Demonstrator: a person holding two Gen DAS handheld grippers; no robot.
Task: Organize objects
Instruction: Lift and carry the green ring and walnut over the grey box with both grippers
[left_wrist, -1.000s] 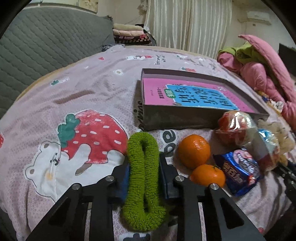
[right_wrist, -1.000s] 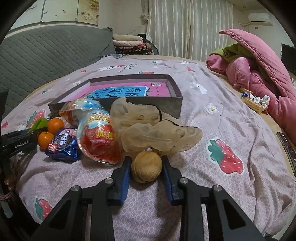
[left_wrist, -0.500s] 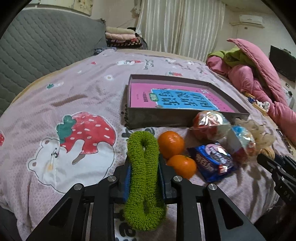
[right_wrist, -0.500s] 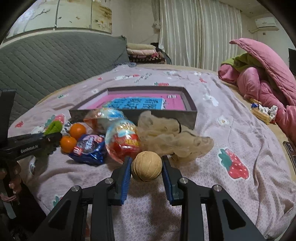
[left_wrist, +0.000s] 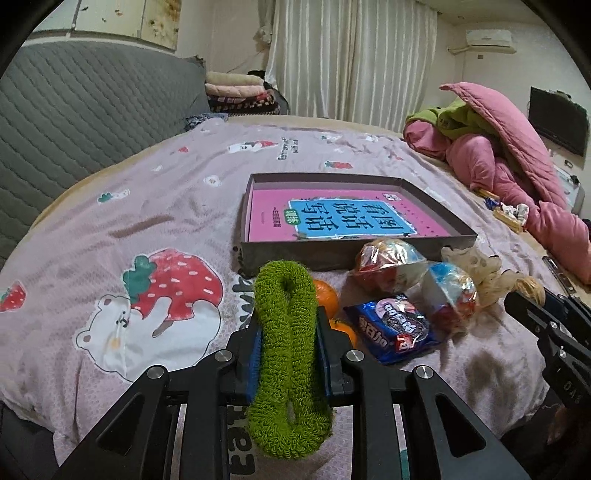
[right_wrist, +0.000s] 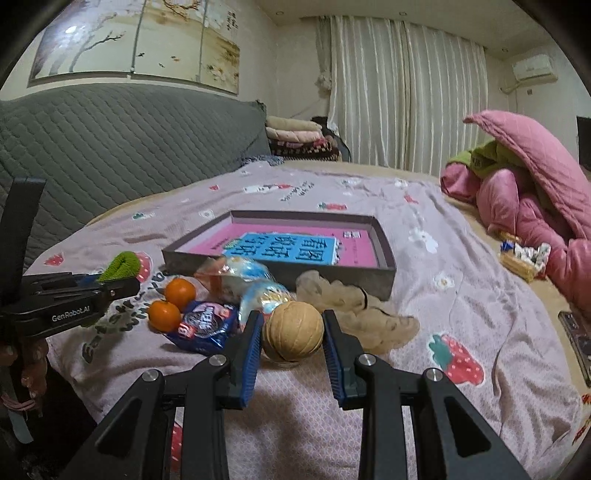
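My left gripper (left_wrist: 289, 349) is shut on a fuzzy green hair scrunchie (left_wrist: 287, 354), held above the bed. My right gripper (right_wrist: 291, 343) is shut on a tan twine ball (right_wrist: 293, 330), also lifted off the cover. Ahead lies a shallow grey box (left_wrist: 424, 242) with a pink and blue book (left_wrist: 343, 218) inside. In front of the box lie two oranges (right_wrist: 180, 293), a blue snack packet (left_wrist: 393, 326), two foil-wrapped toy eggs (left_wrist: 384, 258) and a beige mesh scrunchie (right_wrist: 354, 306). In the right wrist view the left gripper (right_wrist: 110, 282) shows at the left edge.
The bed carries a mauve strawberry-print cover (left_wrist: 147, 229). A grey quilted headboard (right_wrist: 110, 147) runs along the left. Pink and green bedding (left_wrist: 509, 166) is heaped at the right, with small wrappers (right_wrist: 521, 254) beside it. A dark flat object (right_wrist: 576, 338) lies at the bed's right edge.
Both grippers have risen and drawn back from the pile, each keeping its object. The box and the snacks now sit farther off and lower in both views.
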